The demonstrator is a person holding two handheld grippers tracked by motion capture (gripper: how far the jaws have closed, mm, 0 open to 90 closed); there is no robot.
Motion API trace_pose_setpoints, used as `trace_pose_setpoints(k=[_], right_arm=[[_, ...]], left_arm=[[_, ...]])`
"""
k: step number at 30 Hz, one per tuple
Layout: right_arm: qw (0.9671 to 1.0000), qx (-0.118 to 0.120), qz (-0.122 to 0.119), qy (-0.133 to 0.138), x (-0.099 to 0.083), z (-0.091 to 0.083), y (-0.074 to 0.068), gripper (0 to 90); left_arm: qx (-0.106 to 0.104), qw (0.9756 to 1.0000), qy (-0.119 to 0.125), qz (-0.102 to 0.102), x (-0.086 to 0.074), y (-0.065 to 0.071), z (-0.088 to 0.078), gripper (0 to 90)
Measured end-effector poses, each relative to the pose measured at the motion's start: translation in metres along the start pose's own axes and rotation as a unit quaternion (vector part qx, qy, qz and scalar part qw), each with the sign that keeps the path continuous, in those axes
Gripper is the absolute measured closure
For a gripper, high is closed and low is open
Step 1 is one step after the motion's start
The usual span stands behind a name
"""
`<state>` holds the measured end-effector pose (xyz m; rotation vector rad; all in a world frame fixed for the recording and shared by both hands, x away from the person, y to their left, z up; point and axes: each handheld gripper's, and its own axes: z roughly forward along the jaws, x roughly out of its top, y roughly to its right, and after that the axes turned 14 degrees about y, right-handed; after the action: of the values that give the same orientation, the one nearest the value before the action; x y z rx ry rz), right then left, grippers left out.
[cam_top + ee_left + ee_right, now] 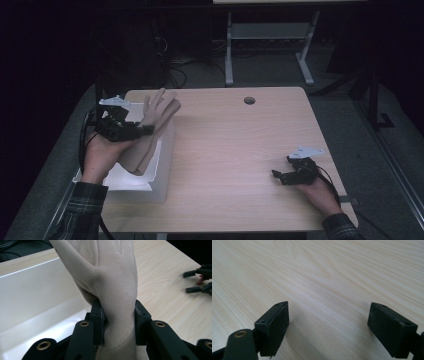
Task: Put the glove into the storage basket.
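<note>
Glove [150, 131] clamped at wrist in left gripper [142, 130] above white bin [161, 187]; right gripper [280, 176] wide, holding nothing, on table [235, 150].

Dim room, glare inside bin [131, 181]

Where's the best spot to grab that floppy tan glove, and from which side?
Probably the narrow wrist part of the glove, just below the thumb, where the left gripper has it now, jaws pressing from both sides. That part is slim enough to fit between the jaws, and the fingers fan out wider above. Coming from the cuff end, over the white bin, keeps the fingers pointing away.
</note>
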<state>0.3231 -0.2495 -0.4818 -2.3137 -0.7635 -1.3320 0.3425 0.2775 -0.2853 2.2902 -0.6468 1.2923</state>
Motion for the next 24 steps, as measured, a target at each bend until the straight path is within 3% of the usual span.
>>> trace_pose_setpoints(k=[9, 17, 24], right_arm=[[1.0000, 0.000, 0.000, 0.001, 0.000, 0.000, 0.000, 17.1], [1.0000, 0.000, 0.000, 0.001, 0.000, 0.000, 0.000, 17.1], [1.0000, 0.000, 0.000, 0.001, 0.000, 0.000, 0.000, 17.1]], left_arm=[[0.032, 0.9992, -0.009, -0.020, -0.021, -0.025, -0.011, 67.4], [0.057, 0.9971, -0.035, -0.037, -0.052, -0.042, 0.002, 67.2], [0.060, 0.9959, -0.053, -0.043, -0.073, -0.051, 0.018, 66.8]])
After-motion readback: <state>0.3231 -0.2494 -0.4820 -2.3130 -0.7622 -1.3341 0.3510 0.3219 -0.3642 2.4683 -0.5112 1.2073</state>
